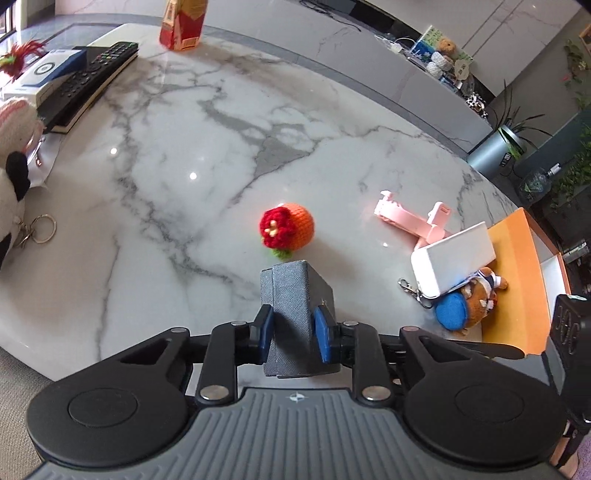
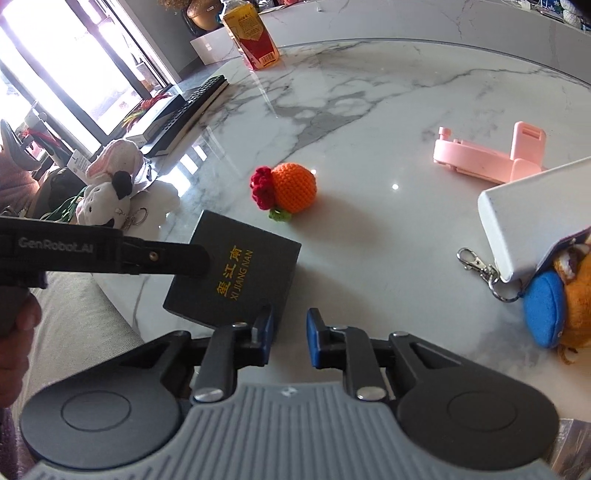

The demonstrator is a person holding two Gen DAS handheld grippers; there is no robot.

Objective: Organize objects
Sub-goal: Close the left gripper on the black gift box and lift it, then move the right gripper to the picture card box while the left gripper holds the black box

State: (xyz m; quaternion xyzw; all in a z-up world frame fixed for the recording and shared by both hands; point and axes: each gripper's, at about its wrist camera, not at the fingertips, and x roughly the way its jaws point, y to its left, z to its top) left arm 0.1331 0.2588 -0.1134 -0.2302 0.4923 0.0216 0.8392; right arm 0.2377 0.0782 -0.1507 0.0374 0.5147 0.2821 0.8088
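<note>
My left gripper point(image 1: 293, 328) is shut on a dark grey box point(image 1: 295, 295) with gold lettering and holds it over the near part of the marble table point(image 1: 184, 147). The box also shows in the right wrist view point(image 2: 236, 269), with the left gripper's arm point(image 2: 110, 254) reaching in from the left. My right gripper point(image 2: 290, 332) is open and empty, just right of the box. An orange crochet ball with a red flower point(image 1: 288, 230) point(image 2: 288, 188) lies beyond. At the right an orange tray point(image 1: 524, 288) holds a white box point(image 1: 452, 258) point(image 2: 535, 218) and a plush keychain point(image 1: 469, 302) point(image 2: 554, 306).
A pink phone stand point(image 1: 413, 218) point(image 2: 487, 158) lies right of the ball. A remote point(image 1: 88, 81) point(image 2: 195, 107), a white-and-blue box point(image 1: 40, 74) and plush toys point(image 1: 11, 170) point(image 2: 107, 184) sit at the left. A juice bottle point(image 1: 183, 22) point(image 2: 255, 33) stands at the far edge.
</note>
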